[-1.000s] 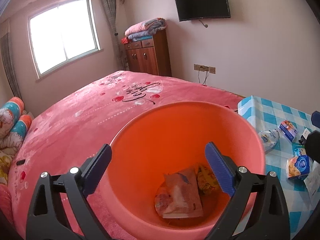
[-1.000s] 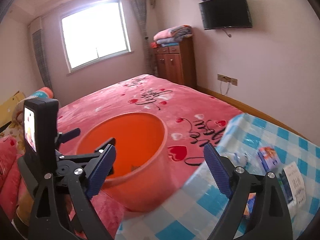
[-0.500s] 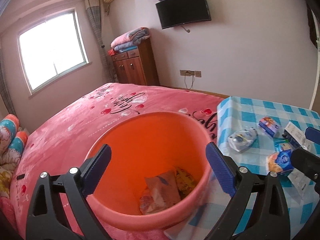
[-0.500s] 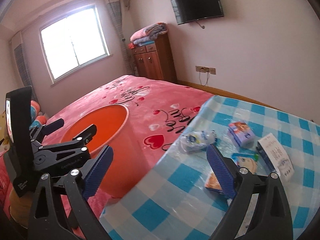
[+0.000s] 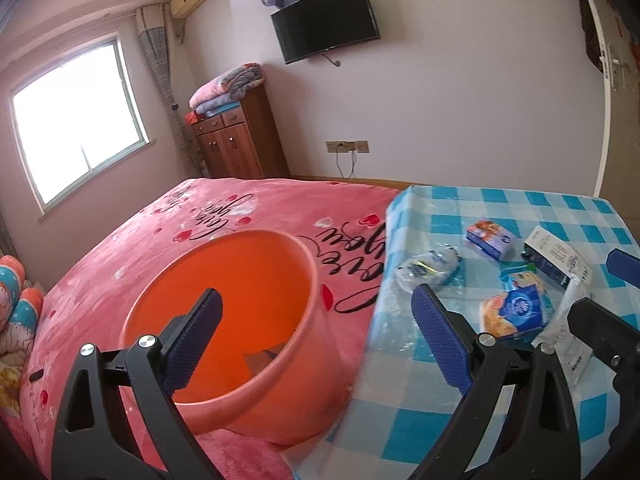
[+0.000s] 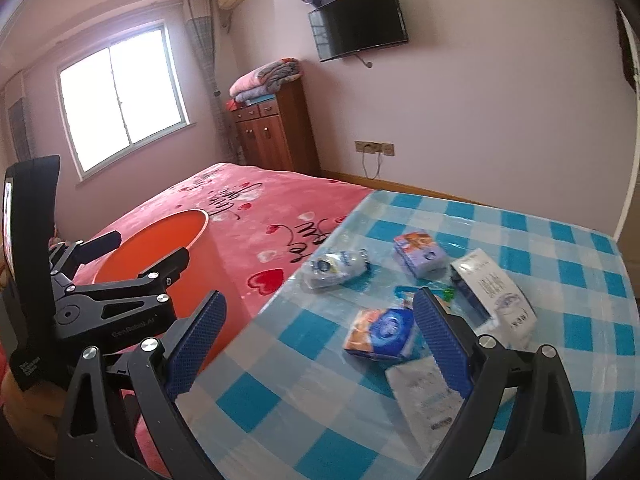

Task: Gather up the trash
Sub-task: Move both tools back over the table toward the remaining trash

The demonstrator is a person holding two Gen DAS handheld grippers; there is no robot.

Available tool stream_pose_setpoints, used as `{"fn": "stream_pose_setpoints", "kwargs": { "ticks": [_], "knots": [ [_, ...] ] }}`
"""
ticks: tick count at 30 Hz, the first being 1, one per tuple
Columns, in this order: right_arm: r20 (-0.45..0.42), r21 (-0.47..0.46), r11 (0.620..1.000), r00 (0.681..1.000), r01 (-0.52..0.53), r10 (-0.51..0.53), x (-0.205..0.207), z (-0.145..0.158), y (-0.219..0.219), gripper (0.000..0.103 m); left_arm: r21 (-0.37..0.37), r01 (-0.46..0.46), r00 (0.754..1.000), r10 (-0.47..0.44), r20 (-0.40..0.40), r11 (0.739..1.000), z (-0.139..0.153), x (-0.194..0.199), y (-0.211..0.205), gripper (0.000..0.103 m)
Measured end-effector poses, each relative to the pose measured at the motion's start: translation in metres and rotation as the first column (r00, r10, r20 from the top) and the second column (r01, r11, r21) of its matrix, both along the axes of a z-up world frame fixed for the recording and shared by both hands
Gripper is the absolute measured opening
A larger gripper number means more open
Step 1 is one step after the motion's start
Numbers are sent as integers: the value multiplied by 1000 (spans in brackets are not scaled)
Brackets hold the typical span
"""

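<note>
An orange bucket (image 5: 224, 312) stands on the pink bed, with a scrap of wrapper low inside it. My left gripper (image 5: 316, 340) hangs open above the bucket's right rim and holds nothing. Trash lies on the blue checked cloth (image 6: 256, 396): a blue-and-orange packet (image 6: 380, 334), a white sachet (image 6: 424, 396), a crumpled clear wrapper (image 6: 334, 270), a purple box (image 6: 420, 254) and a white slip on a dark box (image 6: 494, 292). My right gripper (image 6: 318, 340) is open just short of the blue-and-orange packet, nothing between its fingers.
The pink bedspread (image 5: 160, 248) fills the left side. A wooden cabinet (image 6: 276, 132) with folded blankets stands by the far wall under a wall television (image 6: 360, 20). In the right wrist view the left gripper (image 6: 152, 245) sits over the bucket (image 6: 160, 232).
Both views have swung right, from the bucket toward the checked cloth. The bucket has slid to the left of each picture, and the trash now lies nearer and larger.
</note>
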State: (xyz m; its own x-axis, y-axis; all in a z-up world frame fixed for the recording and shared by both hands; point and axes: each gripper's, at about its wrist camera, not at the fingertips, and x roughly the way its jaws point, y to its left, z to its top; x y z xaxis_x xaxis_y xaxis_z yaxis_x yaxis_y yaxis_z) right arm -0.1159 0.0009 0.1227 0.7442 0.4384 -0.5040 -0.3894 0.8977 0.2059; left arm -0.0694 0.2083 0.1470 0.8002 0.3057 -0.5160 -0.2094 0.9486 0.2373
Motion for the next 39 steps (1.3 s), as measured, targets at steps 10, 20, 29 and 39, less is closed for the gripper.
{"fn": "stream_pose_setpoints", "kwargs": {
  "ticks": [10, 20, 29, 39],
  "knots": [
    [-41, 42, 997, 997, 72, -70, -1, -16, -41, 93, 10, 47, 999, -47, -18, 999, -5, 1, -32, 96],
    [-60, 48, 989, 989, 138, -135, -5, -32, -75, 93, 22, 83, 995, -82, -55, 996, -18, 5, -60, 96],
    [-79, 44, 981, 979, 190, -186, -2, -50, -104, 93, 43, 119, 989, -115, -96, 992, -33, 12, -87, 96],
    [-135, 68, 966, 962, 250, -239, 11, -74, -139, 93, 58, 140, 982, -131, -139, 988, -48, 27, -106, 96]
  ]
}}
